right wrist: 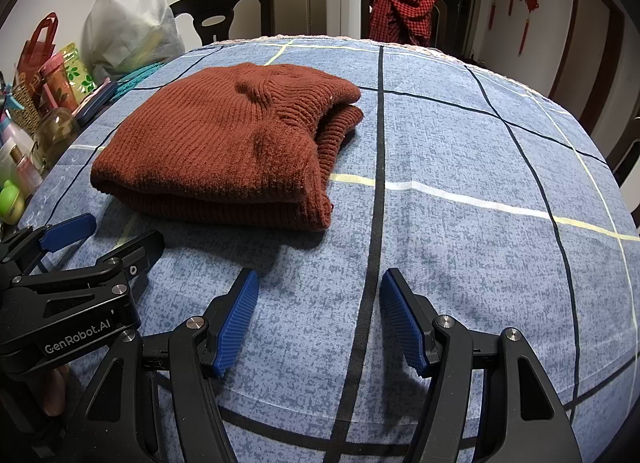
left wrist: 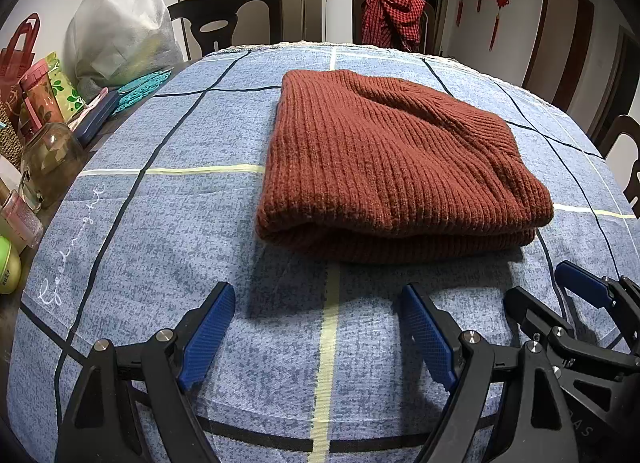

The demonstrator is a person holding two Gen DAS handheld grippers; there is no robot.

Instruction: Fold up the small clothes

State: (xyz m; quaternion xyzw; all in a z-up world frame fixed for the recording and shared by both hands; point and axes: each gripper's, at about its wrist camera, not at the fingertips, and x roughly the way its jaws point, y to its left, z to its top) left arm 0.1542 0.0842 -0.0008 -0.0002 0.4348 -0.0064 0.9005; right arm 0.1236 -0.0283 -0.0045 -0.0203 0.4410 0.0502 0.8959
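Note:
A rust-red ribbed knit sweater (left wrist: 384, 159) lies folded in a thick rectangle on the blue checked tablecloth (left wrist: 168, 223). It also shows in the right wrist view (right wrist: 224, 147), left of centre. My left gripper (left wrist: 318, 295) is open and empty, just short of the sweater's near edge. My right gripper (right wrist: 318, 283) is open and empty, near and to the right of the sweater. The right gripper shows at the lower right of the left wrist view (left wrist: 560, 291), and the left gripper shows at the lower left of the right wrist view (right wrist: 120, 231).
Along the table's left edge stand a white bag (left wrist: 124, 23), a red gift bag (left wrist: 18, 51), bottles, a glass jar (left wrist: 48, 159) and a teal mat (left wrist: 144, 87). Dark chairs (left wrist: 228, 19) stand behind the table, one draped with a red checked cloth (left wrist: 392, 15).

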